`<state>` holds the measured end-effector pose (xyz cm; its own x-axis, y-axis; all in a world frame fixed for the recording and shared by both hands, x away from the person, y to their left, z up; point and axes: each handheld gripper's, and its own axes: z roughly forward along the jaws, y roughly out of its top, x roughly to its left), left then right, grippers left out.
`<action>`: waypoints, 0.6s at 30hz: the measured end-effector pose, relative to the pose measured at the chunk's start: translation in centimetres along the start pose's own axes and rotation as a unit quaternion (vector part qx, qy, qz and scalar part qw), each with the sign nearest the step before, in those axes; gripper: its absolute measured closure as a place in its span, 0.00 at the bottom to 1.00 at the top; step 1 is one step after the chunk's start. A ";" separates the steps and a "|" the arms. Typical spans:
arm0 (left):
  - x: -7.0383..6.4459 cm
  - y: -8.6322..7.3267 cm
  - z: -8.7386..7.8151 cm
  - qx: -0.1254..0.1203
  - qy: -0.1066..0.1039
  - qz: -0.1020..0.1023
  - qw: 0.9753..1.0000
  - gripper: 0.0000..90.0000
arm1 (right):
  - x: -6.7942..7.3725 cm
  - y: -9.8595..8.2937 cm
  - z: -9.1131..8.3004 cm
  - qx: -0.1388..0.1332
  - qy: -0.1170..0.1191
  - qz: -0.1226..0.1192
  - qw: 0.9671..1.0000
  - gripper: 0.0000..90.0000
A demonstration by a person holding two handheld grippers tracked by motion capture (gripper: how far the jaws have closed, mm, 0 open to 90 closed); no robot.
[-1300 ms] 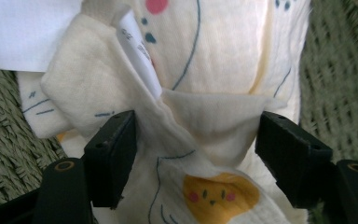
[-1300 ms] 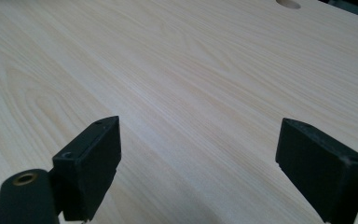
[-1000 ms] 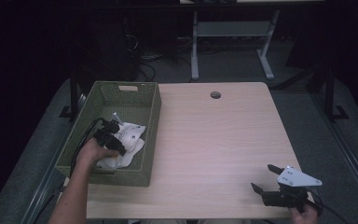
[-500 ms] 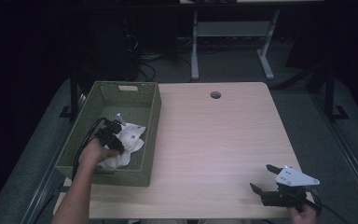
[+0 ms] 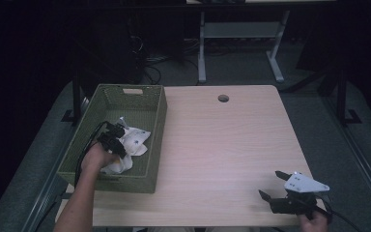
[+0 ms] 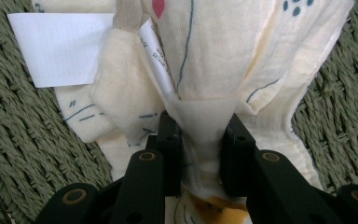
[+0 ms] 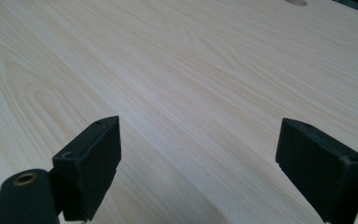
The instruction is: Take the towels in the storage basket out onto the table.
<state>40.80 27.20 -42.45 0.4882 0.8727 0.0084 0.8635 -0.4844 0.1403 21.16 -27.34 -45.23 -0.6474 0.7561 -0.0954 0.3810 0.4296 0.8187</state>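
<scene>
Left gripper (image 6: 200, 140): jaws clamped on a bunched fold of cream printed cloth (image 6: 214, 60), fabric pinched tight between them. Cloth carries thin blue line marks, blue dots, a red patch, an orange patch close to the jaws. A white sewn-in label (image 6: 58, 49) lies flat on the cloth beyond the jaws; a second, narrower label with small print sits beside it, print too small to read.

Cloth lies inside the green woven basket (image 5: 140, 96), toward its near end, resting on the basket floor. Left hand (image 5: 94, 157) reaches into the basket from the near side, a black cable looping beside it.

Basket sits on the left part of the pale wood bench (image 5: 222, 145). Round cable hole (image 5: 223, 98) near the bench's far edge, right of the basket.

Right gripper (image 7: 198, 163): jaws spread wide, nothing between them, hovering just over bare bench, well apart from the basket, at the near right corner.
</scene>
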 end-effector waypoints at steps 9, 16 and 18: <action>1.1 -0.4 -0.9 -0.031 -0.035 -0.034 0.998 0.83 | -0.3 0.0 -0.1 -0.005 -0.001 0.003 1.000 0.15; 1.5 -0.9 -3.0 -0.079 -0.052 -0.046 0.994 0.84 | -0.2 0.0 -0.2 -0.004 -0.001 0.002 1.000 0.15; 1.5 -1.2 -3.7 -0.098 -0.064 -0.050 0.992 0.84 | -0.2 0.1 -0.2 -0.006 -0.001 0.002 1.000 0.15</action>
<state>40.00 29.29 -38.96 0.4244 0.8947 -0.1391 0.8733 -0.3639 0.3239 21.18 -27.61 -45.03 -0.6438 0.7595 -0.0930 0.3757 0.4197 0.8263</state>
